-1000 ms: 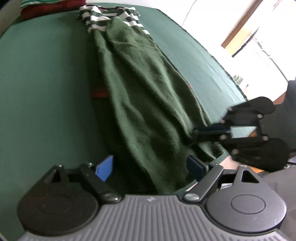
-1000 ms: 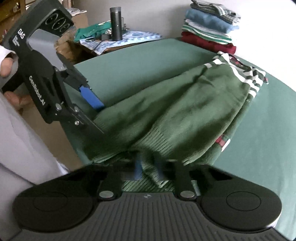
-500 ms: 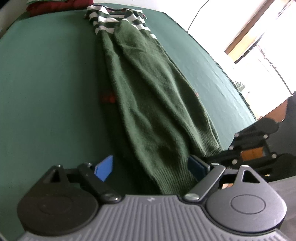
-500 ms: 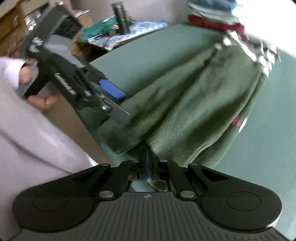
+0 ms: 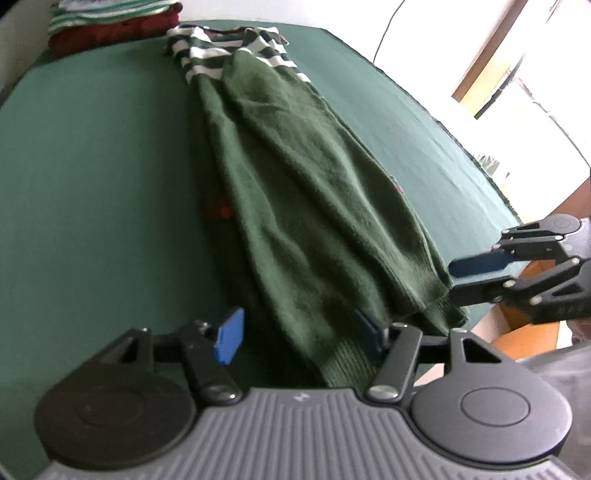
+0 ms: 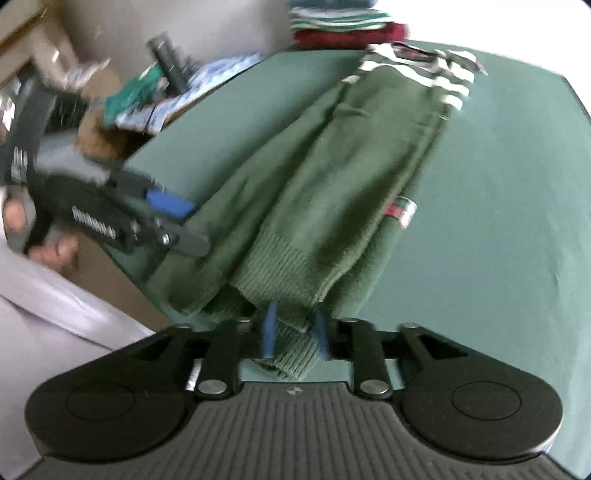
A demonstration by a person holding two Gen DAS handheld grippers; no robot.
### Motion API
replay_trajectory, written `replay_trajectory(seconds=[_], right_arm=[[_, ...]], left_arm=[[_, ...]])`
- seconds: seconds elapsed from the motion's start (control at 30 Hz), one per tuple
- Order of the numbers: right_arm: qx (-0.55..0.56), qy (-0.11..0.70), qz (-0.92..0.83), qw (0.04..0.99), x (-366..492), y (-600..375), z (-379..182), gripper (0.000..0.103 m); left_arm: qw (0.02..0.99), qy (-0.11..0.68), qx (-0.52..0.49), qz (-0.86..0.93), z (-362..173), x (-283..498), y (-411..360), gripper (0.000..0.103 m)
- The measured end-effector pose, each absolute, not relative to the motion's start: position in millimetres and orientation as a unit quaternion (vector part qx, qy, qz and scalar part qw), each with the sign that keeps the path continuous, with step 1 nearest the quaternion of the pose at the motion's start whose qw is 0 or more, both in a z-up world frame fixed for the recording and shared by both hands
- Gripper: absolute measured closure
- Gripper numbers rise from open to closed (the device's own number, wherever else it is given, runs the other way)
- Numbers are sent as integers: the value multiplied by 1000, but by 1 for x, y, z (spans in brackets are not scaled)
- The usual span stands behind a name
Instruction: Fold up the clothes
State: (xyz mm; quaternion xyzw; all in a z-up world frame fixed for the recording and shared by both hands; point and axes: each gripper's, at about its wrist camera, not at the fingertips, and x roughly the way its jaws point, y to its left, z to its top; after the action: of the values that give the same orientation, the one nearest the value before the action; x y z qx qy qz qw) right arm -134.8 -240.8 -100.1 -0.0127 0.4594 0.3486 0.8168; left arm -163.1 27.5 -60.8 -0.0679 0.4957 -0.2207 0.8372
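Note:
A dark green knit sweater with white-striped shoulders lies folded lengthwise on the green table; it also shows in the right wrist view. My left gripper is open, its blue pads either side of the ribbed hem at the near table edge. My right gripper is part open, with the ribbed hem corner lying between its pads. In the left wrist view the right gripper sits at the hem's right corner, jaws apart.
A stack of folded clothes stands at the table's far end, also in the right wrist view. A cluttered side table with a dark cylinder stands to the left. The table's near edge runs under both grippers.
My right gripper's jaws have parted from shut on the hem. The left gripper stays open and has shifted slightly, with the far clothes stack coming into view.

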Motion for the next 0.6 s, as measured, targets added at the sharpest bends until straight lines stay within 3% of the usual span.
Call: replay_trajectory(seconds=[0.13,0.27,0.47,0.57,0.6], right_arm=[[54,498,306,810,-130,-262,-107,62],[91,516,293,800,-132,-265,-115,64],[77,503,322,798,-129,-249,-117,64],[65,498,339,796,-125,-242,-117,64],[61,498,342,795,-123,-240,-117,64]], left_arm=[[820,510,-118,-232,-64,-159,38,36],[812,518,-104,-248,-63,-159,37,34],[809,516,-118,-255,-64,-162,38,18],[814,511,-117,-252,-65,-167,39,20],[815,510,-113,-250,-64,-169,39,27]])
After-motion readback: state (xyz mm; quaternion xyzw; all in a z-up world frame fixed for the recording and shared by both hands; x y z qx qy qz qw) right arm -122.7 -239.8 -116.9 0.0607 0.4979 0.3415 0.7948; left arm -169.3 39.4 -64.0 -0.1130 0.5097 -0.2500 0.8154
